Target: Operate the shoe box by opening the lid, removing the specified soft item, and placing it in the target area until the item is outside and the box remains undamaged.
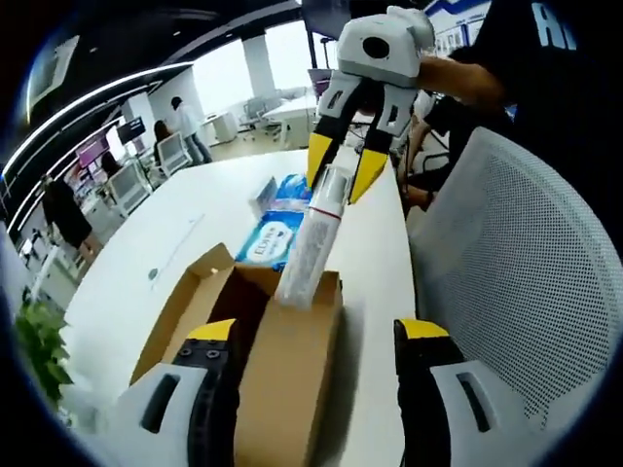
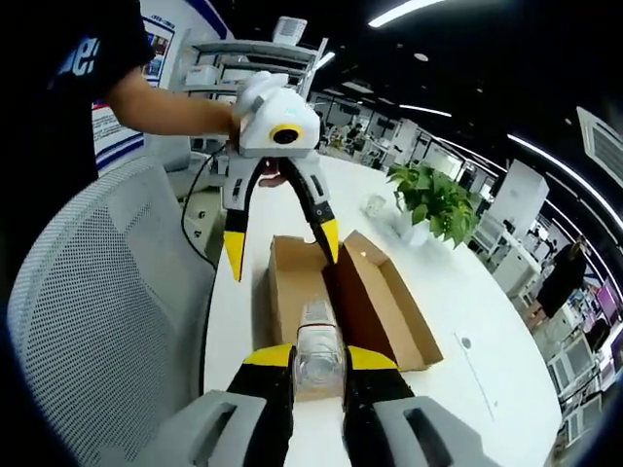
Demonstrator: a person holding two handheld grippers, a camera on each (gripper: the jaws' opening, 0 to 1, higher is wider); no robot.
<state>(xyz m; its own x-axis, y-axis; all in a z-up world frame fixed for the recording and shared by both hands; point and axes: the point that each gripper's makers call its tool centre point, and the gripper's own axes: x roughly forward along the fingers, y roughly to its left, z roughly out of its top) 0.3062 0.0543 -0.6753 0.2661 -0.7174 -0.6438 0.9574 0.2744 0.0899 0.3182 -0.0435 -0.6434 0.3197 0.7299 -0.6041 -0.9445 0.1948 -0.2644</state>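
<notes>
Soft item (image 1: 313, 233), apparently a clear wrapped pack, is gripped by right gripper (image 1: 339, 180) jaws, long axis slanting into open shoe box (image 1: 263, 379). Left gripper (image 2: 280, 243) jaws are spread wide straddling the box wall.

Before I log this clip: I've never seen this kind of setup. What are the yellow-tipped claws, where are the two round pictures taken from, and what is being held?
There is no robot here. A person holds a hand-operated two-jaw gripper in each hand, and a fisheye camera rides on each one, looking along its jaws.

In the left gripper view, the left gripper stands open around the raised wall of a brown cardboard shoe box, whose lid is folded open. Across from it, the right gripper is shut on a clear plastic-wrapped soft pack, held over the box.

The right gripper view shows the same moment from the other side: the pack between its own jaws, the box beyond.

The box sits on a white table, with blue packets nearby. A potted plant and a mesh chair are close by.
</notes>
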